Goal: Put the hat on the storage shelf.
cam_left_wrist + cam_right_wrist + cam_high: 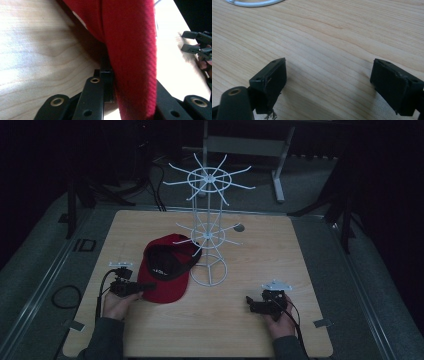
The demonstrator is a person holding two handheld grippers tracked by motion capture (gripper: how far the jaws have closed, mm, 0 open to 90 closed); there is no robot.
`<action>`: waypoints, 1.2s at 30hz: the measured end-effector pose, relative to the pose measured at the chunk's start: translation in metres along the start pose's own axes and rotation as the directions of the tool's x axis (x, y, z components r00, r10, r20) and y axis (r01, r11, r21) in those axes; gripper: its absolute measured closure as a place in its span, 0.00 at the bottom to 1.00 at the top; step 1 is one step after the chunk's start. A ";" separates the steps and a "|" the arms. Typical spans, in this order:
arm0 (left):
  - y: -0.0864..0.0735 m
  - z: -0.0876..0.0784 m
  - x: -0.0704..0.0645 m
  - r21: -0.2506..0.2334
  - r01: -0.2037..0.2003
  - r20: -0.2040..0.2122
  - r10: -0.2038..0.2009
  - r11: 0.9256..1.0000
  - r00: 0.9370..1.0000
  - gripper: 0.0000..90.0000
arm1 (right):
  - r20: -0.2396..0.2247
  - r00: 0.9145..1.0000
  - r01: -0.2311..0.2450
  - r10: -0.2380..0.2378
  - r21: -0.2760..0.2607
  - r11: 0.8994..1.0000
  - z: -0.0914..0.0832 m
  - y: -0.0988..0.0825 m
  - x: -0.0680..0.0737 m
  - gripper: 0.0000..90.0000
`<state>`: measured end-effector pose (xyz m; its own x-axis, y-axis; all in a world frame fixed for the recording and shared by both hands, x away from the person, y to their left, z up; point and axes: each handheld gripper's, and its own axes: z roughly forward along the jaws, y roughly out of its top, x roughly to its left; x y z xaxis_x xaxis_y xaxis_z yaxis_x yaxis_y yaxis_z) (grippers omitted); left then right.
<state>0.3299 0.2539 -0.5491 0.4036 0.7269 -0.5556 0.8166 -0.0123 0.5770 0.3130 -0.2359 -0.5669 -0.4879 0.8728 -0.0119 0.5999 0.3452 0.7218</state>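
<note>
The red cap (165, 270) is lying crown-down on the wooden table (250, 270), just beside the base ring of the white wire rack (209, 235), its brim pointing toward the person. The left tool (142, 286) is clamping the brim's edge, the red fabric (130, 57) pinched between its jaws. The right tool (248, 302) is resting well apart from the cap, jaws standing wide over bare wood (329, 45).

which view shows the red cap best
The high view: there the whole red cap lies open side up on the table beside the white wire rack, its brim toward the left gripper. The left gripper view gives a close-up of red fabric clamped between the jaws.
</note>
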 end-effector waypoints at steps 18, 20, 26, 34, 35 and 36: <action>0.008 -0.031 -0.004 -0.130 0.010 -0.071 -0.020 0.991 0.997 0.94 | 0.000 1.000 -0.001 0.001 0.000 1.000 0.000 0.000 0.000 0.15; 0.009 -0.034 -0.004 -0.145 0.015 -0.075 -0.027 0.989 0.997 0.94 | 0.000 1.000 0.000 0.000 0.000 1.000 0.000 0.000 0.000 0.15; 0.014 -0.044 -0.006 -0.183 0.010 -0.082 -0.026 0.983 0.996 0.94 | 0.000 1.000 -0.001 0.001 0.000 1.000 0.000 0.000 0.000 0.15; 0.020 -0.059 -0.013 -0.239 0.005 -0.091 -0.028 0.971 0.995 0.94 | 0.000 1.000 0.001 -0.001 0.001 1.000 0.000 0.000 0.000 0.15; 0.020 -0.060 -0.013 -0.244 0.003 -0.092 -0.026 0.970 0.995 0.94 | 0.000 1.000 0.000 0.000 0.001 1.000 0.000 0.000 0.000 0.15; 0.021 -0.061 -0.015 -0.249 0.000 -0.094 -0.024 0.968 0.995 0.94 | 0.000 1.000 0.000 0.000 0.001 1.000 0.000 0.000 0.000 0.15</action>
<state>0.3156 0.2849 -0.4925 0.3427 0.7886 -0.5105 0.6881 0.1592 0.7079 0.3129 -0.2360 -0.5668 -0.4878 0.8729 -0.0119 0.6009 0.3456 0.7208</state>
